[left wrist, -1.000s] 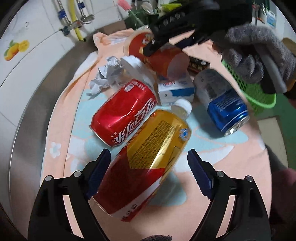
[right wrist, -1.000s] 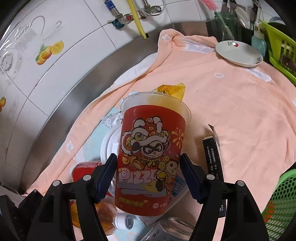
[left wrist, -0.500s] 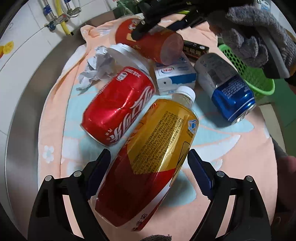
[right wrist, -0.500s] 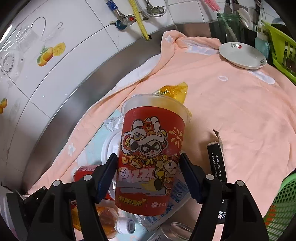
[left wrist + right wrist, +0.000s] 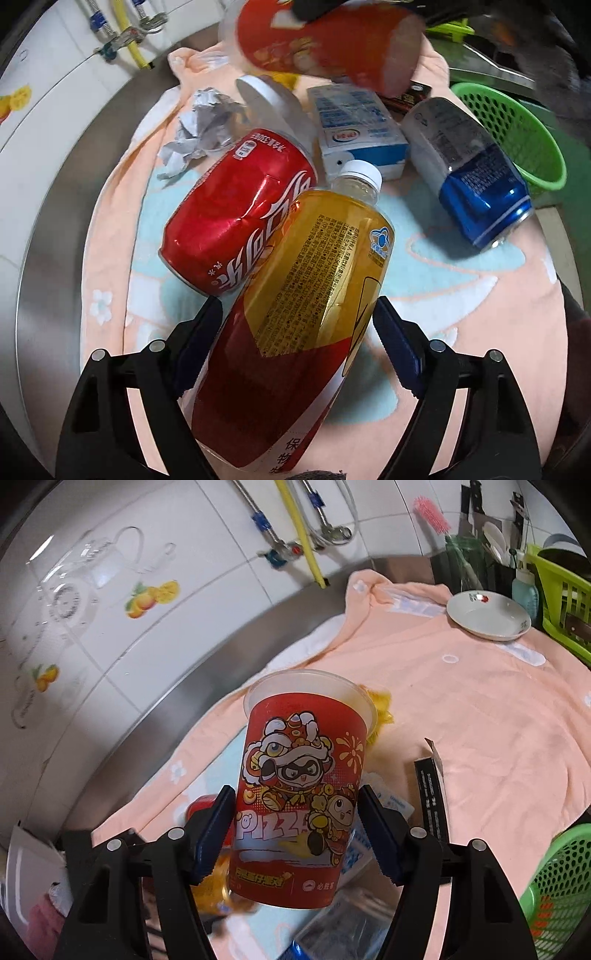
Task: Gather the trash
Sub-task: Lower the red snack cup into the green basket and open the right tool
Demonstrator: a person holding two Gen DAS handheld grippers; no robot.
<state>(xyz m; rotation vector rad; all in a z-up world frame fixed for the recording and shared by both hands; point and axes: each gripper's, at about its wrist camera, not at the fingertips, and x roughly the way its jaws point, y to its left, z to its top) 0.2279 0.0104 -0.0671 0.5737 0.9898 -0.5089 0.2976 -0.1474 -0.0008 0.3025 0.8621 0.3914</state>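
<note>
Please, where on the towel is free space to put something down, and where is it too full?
Free: the peach towel between the white dish and the black carton. Crowded: around the red can, yellow bottle, milk box and blue can.

two cans (image 5: 240, 210), one bottle (image 5: 306, 314), one cup (image 5: 299, 786), one carton (image 5: 360, 129)

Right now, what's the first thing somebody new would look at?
Probably the red cartoon cup, held up off the peach towel by the right gripper. Next, the big gold-and-red bottle lying between the left gripper's fingers, beside a dented red can.
</note>
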